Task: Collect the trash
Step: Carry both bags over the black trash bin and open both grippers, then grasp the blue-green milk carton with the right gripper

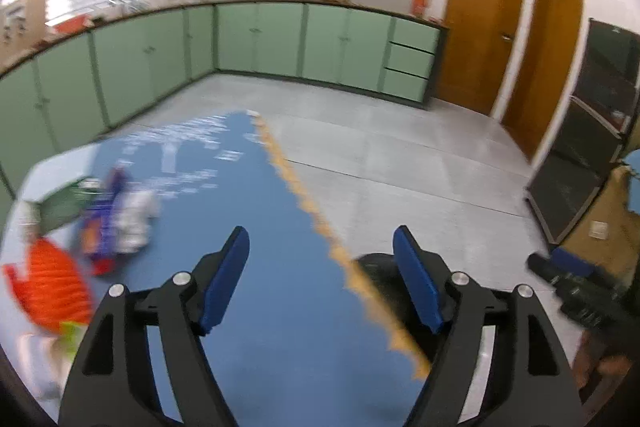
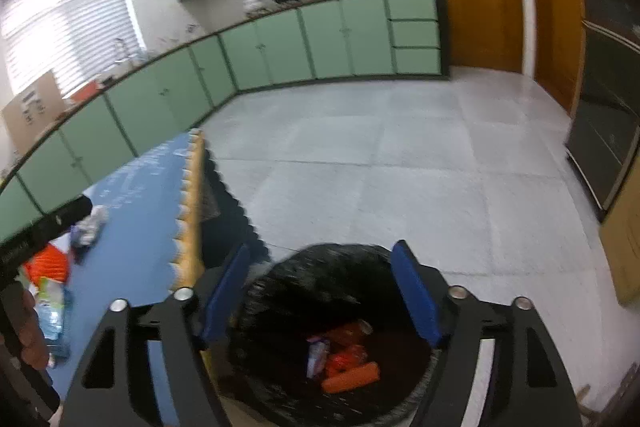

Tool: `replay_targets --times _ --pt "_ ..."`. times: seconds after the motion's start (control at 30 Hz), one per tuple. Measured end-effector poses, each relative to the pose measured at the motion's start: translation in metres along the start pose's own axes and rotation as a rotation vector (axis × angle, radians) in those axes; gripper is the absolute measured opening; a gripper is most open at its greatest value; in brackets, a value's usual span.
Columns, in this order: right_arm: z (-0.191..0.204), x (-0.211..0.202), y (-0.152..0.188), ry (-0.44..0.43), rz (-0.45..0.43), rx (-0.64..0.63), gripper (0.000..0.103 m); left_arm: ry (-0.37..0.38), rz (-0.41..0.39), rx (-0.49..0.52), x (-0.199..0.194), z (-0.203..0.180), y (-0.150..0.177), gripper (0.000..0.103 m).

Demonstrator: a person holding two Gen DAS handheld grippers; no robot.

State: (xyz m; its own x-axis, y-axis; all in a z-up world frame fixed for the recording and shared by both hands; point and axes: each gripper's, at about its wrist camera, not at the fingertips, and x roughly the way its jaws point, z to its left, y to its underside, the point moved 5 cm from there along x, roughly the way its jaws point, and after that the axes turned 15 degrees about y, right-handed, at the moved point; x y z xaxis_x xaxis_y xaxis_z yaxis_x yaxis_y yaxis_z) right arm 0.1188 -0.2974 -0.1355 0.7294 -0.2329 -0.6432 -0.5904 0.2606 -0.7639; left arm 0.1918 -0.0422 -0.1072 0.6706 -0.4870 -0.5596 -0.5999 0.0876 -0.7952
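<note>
Blue foam mat (image 1: 256, 227), orange along its toothed edge, lay on the grey tiled floor (image 1: 400, 163) of a kitchen lined with pale green cupboards (image 1: 260, 43); you held both tools over it. Item one, your left gripper (image 1: 322, 281): jaws spread wide, blue pads apart, nothing between them, only bare mat and the orange edge showing in the gap. Item two, your right gripper (image 2: 320, 291): jaws likewise spread and empty, poised directly above the bin. Item three, the bin (image 2: 280, 291): round, lined with a black bag, standing on the floor just beside the mat's edge; inside it lay an orange tube-shaped wrapper (image 2: 352, 377), other orange-red packets (image 2: 348, 351) and a small white and purple packet (image 2: 316, 353). Item four, trash on the mat, well apart from the bin: seen from your left wrist, a blurred heap with a green packet (image 1: 64, 205), a blue and purple packet (image 1: 108, 219), crumpled white wrapping (image 1: 138, 223) and an orange ribbed wrapper (image 1: 52, 287); from your right wrist, the same orange wrapper (image 2: 48, 263), a crumpled whitish piece (image 2: 90, 227) and a light blue packet (image 2: 50, 311). Item five, surroundings: wooden doors (image 1: 480, 39) on the far wall, a window with white blinds (image 2: 68, 23), clutter along the worktop too small to identify.
</note>
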Motion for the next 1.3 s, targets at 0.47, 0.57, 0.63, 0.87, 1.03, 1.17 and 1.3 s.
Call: replay_targets --times 0.47,0.57,0.63,0.87,1.03,1.17,1.3 --pt "0.182 -0.061 0.023 -0.370 -0.070 -0.191 0.087 -0.378 -0.093 -0.126 -0.148 0.122 0.050 0.076" --pt "0.218 -0.073 0.042 -0.424 -0.072 -0.264 0.087 -0.421 -0.086 -0.157 -0.166 0.139 0.065 0.076" --pt "0.241 -0.077 0.057 -0.458 -0.054 -0.312 0.087 -0.436 -0.085 -0.175 -0.178 0.148 0.075 0.076" --pt "0.278 -0.088 0.088 -0.516 -0.002 -0.380 0.087 -0.448 -0.079 -0.238 -0.198 0.164 0.105 0.076" --pt "0.294 -0.091 0.108 -0.520 0.019 -0.418 0.087 -0.443 -0.070 -0.240 -0.202 0.167 0.115 0.076" --pt "0.310 -0.088 0.124 -0.507 0.034 -0.465 0.087 -0.447 -0.078 -0.247 -0.207 0.174 0.118 0.076" --pt "0.315 -0.080 0.138 -0.482 0.071 -0.488 0.083 -0.449 -0.083 -0.257 -0.209 0.178 0.121 0.076"
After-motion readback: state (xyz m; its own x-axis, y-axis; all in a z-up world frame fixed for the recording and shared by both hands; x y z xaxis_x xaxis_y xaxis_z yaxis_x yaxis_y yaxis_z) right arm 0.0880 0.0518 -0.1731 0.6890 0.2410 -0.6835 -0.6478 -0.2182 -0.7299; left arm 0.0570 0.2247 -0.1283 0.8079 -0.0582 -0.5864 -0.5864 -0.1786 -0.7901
